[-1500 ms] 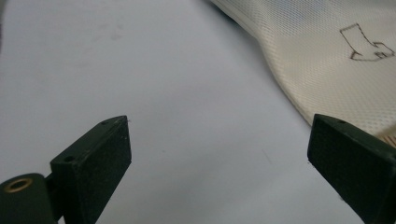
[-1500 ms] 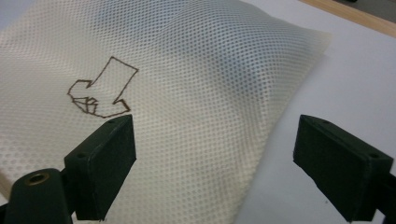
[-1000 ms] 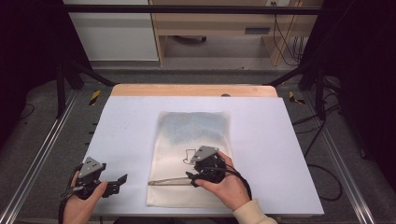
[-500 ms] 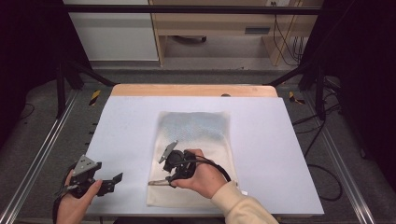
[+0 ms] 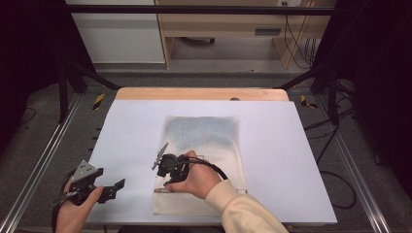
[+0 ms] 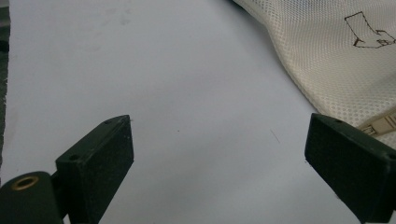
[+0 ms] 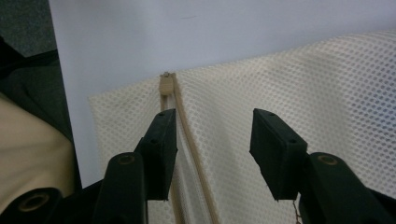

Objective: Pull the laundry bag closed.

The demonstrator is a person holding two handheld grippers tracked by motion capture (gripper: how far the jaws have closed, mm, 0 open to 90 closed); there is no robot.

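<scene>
Right gripper view: right gripper (image 7: 212, 144), jaws just closing but apart, straddles the mesh bag's (image 7: 327, 84) zipper (image 7: 180, 100); left gripper (image 6: 219, 163) spread wide.

No readable text; the mesh bag (image 6: 336, 51) bears an unclear mark.

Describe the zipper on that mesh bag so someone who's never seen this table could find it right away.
On the white table lies a cream mesh bag, flat near the middle. Along its near end, by the person's right hand, runs the zipper, a beige strip ending in a small tab close to the bag's corner. It is the one smooth band on the netted fabric, under the right gripper.
</scene>
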